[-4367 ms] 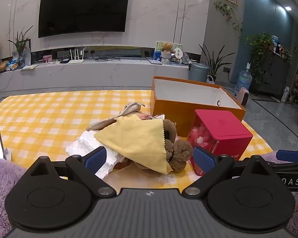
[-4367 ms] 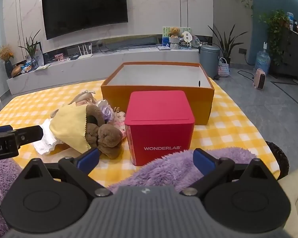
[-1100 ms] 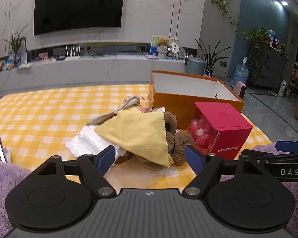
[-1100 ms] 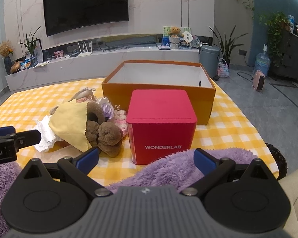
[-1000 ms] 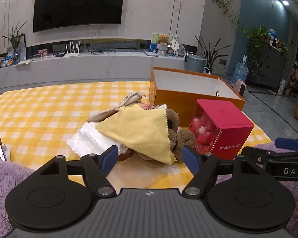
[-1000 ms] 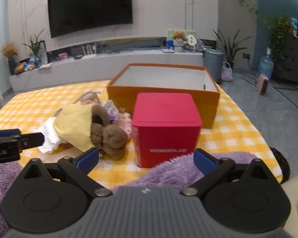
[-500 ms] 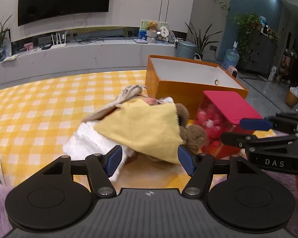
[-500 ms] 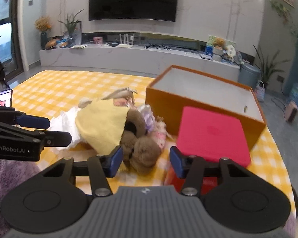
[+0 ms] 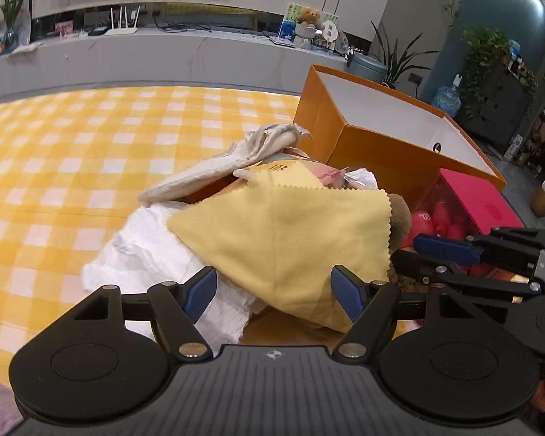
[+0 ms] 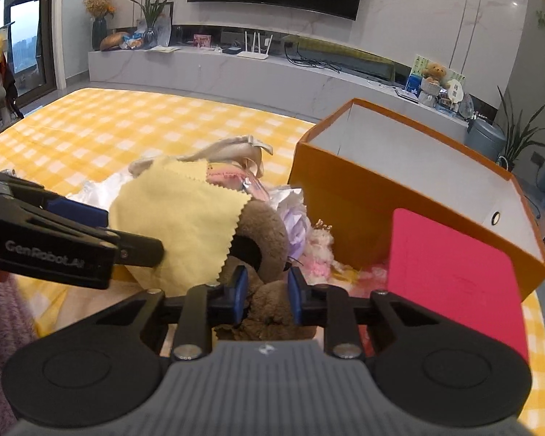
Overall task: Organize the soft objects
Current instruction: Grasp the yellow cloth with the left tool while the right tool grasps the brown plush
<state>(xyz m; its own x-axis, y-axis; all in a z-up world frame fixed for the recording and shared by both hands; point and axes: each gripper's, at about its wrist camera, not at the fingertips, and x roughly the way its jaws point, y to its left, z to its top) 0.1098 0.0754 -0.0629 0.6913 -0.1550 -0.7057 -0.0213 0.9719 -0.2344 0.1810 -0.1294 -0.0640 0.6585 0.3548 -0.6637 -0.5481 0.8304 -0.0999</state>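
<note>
Barely begun: R gripper [image 10: 265, 289] closing on brown plush toy [image 10: 269, 312] w/ pads touching it, L gripper [image 9: 272, 287] opening over yellow cloth [image 9: 283, 232] (nothing pinched), pile beside orange box [image 10: 352, 203], nothing visible inside.

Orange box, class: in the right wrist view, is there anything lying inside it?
No; the orange box shows only bare white inner walls, and the soft things lie outside it.

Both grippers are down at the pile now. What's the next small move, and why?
Probably finish closing the right gripper: its jaws are closing around the brown plush toy, which sits between them. Then lift it toward the open orange box. The left gripper's jaws, opening, straddle the yellow cloth.
</note>
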